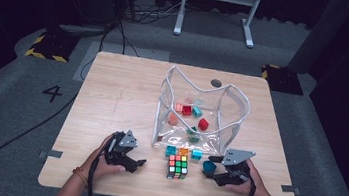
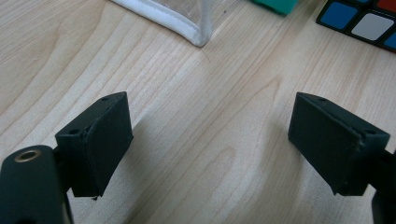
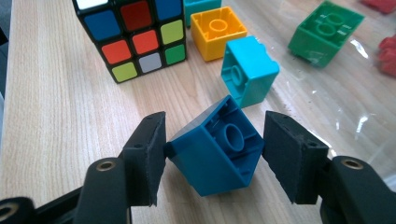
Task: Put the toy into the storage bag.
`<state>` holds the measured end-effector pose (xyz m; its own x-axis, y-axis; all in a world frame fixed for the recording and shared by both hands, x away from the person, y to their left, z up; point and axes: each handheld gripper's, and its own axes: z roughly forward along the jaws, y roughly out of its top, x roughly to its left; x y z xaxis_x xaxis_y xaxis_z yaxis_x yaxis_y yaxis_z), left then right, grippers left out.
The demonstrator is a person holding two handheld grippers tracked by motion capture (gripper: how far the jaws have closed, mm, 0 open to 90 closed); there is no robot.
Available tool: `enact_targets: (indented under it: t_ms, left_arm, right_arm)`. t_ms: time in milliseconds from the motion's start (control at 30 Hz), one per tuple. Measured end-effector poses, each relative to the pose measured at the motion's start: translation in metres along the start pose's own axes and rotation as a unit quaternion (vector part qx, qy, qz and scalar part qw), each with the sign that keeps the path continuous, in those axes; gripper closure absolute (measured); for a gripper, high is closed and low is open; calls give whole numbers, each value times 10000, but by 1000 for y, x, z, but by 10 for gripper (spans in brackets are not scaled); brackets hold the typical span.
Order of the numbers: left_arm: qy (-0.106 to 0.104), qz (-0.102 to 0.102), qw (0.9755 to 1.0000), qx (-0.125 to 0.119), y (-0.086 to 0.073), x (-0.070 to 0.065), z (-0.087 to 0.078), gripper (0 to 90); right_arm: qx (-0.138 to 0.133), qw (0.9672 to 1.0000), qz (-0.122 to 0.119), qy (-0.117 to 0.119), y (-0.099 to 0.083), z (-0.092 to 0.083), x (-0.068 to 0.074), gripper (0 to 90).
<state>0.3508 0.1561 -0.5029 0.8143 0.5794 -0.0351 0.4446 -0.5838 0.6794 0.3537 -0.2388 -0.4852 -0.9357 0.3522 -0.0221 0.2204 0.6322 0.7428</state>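
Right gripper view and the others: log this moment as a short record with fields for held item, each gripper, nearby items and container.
held item: dark blue block, tilted, hollow underside facing the camera
right gripper: shut on the block, a pad on each side
left gripper: open, nothing between the jaws, over bare table
nearby items: puzzle cube, yellow block, light blue block
container: clear bag with more blocks inside

My left gripper view crops the puzzle cube (image 2: 362, 21) at the top-right corner. Bag (image 2: 163, 16) cut off there too. Green brick (image 2: 275, 4) mostly out of frame.
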Motion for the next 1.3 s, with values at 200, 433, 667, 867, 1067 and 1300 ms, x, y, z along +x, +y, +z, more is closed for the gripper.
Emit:
enact_targets:
  t_ms: [200,433,667,867,1067,1300]
  left_arm:
    - [-1,-3,10000,-1,0,0,0,137]
    - [-1,0,10000,-1,0,0,0,137]
    - [-1,0,10000,-1,0,0,0,137]
    - [2,0,10000,1,0,0,0,137]
    - [7,1,10000,1,0,0,0,137]
    - [2,-4,10000,0,0,0,0,137]
  right_arm:
    - [-225,9996,170,-32,-1,-8,-5,411]
    - [-631,9976,240,-181,2,-31,-9,411]
    - [-885,9946,334,-432,5,-57,-15,411]
    - [-1041,9909,420,-740,8,-86,-24,412]
    - [-1127,9869,400,-1087,20,-117,-37,412]
    - [-1198,9826,339,-1376,43,-141,-62,412]
